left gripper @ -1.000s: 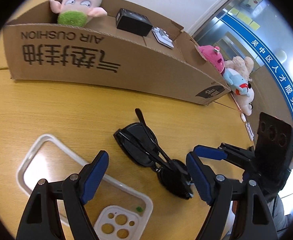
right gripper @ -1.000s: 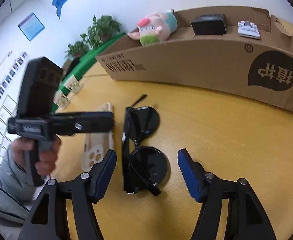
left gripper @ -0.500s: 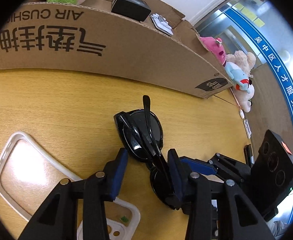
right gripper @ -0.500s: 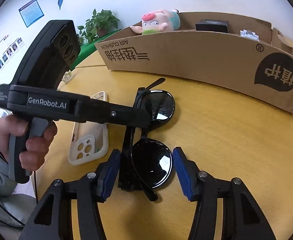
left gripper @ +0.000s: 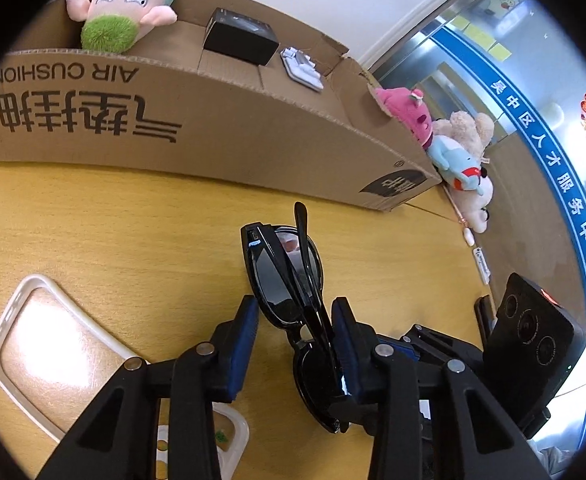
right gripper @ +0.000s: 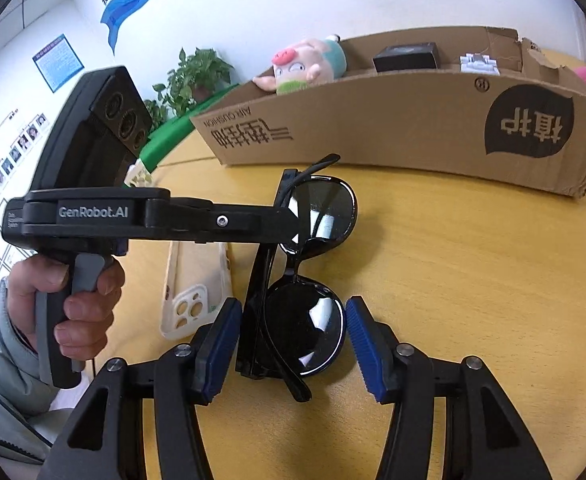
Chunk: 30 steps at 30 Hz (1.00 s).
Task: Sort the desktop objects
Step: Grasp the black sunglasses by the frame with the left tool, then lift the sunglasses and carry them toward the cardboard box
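Note:
Black folded sunglasses [left gripper: 285, 280] lie on the wooden table [left gripper: 113, 240], tipped up on their edge. My left gripper [left gripper: 297, 340] is shut on them near the bridge, its blue pads against the lens rim and the folded temples. From the right wrist view the left gripper [right gripper: 289, 224] comes in from the left, and a person's hand [right gripper: 77, 300] holds it. My right gripper [right gripper: 293, 340] is shut on the near lens of the sunglasses [right gripper: 317, 316], one pad on each side. A clear phone case [left gripper: 53, 344] lies to the left.
A long cardboard box [left gripper: 213, 136] stands behind, holding a pig plush [left gripper: 125, 4], a black box [left gripper: 241, 36] and a small white item [left gripper: 303, 66]. More plush toys [left gripper: 453, 148] sit past its right end. The phone case [right gripper: 197, 280] is close to my right gripper's left finger.
Both grippers narrowed from wide open and closed around the sunglasses. The sunglasses turned from lying flat to standing tipped on edge.

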Tool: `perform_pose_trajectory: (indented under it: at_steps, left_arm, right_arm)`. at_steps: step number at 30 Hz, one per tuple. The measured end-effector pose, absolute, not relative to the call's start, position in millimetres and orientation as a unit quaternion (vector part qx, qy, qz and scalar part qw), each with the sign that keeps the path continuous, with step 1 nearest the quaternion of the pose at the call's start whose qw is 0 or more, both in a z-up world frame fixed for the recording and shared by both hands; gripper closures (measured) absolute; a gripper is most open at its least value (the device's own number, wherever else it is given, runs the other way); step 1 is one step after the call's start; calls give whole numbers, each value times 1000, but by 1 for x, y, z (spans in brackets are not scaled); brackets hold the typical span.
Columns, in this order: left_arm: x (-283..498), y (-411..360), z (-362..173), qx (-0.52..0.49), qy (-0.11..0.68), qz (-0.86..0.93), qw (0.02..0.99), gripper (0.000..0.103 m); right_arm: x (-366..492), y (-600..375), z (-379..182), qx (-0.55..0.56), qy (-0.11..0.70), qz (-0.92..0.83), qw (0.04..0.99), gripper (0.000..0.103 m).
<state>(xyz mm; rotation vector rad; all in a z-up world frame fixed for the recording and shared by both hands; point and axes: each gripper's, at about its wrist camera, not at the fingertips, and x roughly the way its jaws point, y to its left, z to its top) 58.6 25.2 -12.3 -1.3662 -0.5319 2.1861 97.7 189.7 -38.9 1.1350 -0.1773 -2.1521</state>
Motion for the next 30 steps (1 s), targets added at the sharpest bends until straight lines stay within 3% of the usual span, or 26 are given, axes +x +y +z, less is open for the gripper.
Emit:
perform_pose_trajectory:
  at_steps: [2,3,4,5,6,13,16,18,21,25,29,30]
  left_arm:
    - [58,25,-9,-499,-198,804,255,67]
    - [57,26,-6,-496,-198,805,258,92]
    - [57,27,-5,-498,-196,804,260,95]
    - [56,28,-3,-498,-194,803,264,92]
    - [55,32,-2,-499,-191,801,270,94]
    - [51,43,-13,-518,-178,791,272,94]
    - [52,42,-15,-520,-180,789,271,94]
    - [52,41,-14,-518,-185,791,269,94]
    - [53,40,-9,-510,-192,795,266,94]
    - [57,44,2,-502,-192,803,257,94]
    - [62,49,11,-492,-199,808,255,95]
    - [62,50,14,-489,-197,812,252,95]
  right_arm:
    - [98,190,-35,431,-69,-832,343,50]
    - [98,189,-33,428,-69,-834,343,50]
    - [97,189,-30,422,-72,-835,345,54]
    - [105,197,-27,419,-75,-835,349,80]
    - [104,197,-24,418,-79,-833,353,87]
    - [100,198,-27,443,-84,-826,338,84]
    - [102,206,-28,444,-111,-820,342,71]
    - [104,210,-27,445,-128,-815,348,56]
    - [109,212,-21,439,-147,-810,360,50]
    - [112,203,-12,440,-132,-811,364,49]
    - [113,189,-5,429,-105,-818,368,67]
    - [113,186,-4,427,-98,-821,366,67]
